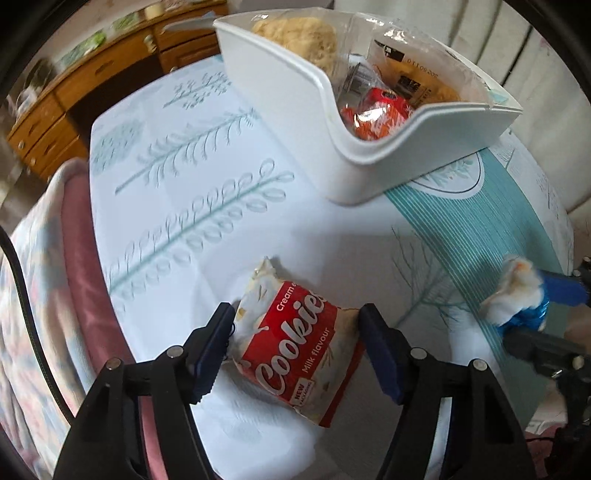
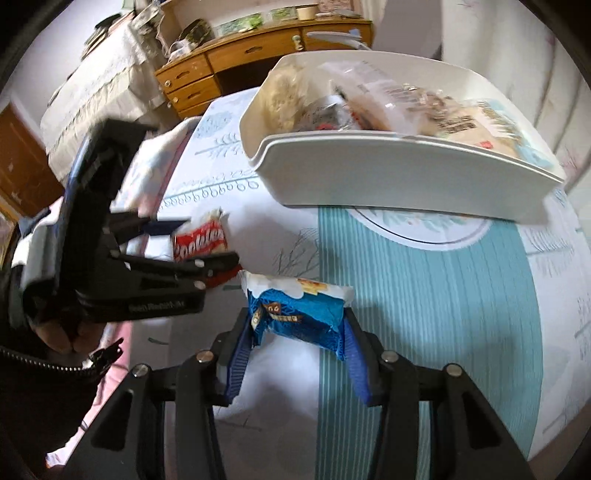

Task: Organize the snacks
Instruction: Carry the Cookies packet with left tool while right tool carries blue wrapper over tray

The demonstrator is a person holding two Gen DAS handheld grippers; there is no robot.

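Left of the white bin (image 1: 369,162), a pale floral quilt with a pink edge (image 1: 74,240) hangs beside the table, and a wooden desk with drawers (image 2: 192,81) stands further off against the wall. Near the bin's curved low side, on the tablecloth printed with teal leaf sprigs (image 1: 192,177), lies a red-and-cream packet (image 1: 295,339) reading "Cookies", "Cream", "Milk flavour" and "NEW PACKAGING". The left gripper (image 1: 295,332) straddles this packet, one blue pad at either short end; the left pad touches the wrapper, but I cannot tell whether the right one does or whether the packet is truly clamped. From the other side, a hand (image 2: 62,332) at a dark zipped sleeve holds that tool. Further right of the cookies, still on the near side of the bin and over the teal striped band of the cloth (image 2: 424,295), the right gripper (image 2: 295,332) is clenched on a blue-and-white snack packet (image 2: 299,310), pads pressing both sides; its print is too blurred to read. The bin itself holds a pale crumbly snack in clear wrap (image 1: 295,33), an orange-red wrapper (image 1: 373,114) and other packets whose labels I cannot make out.
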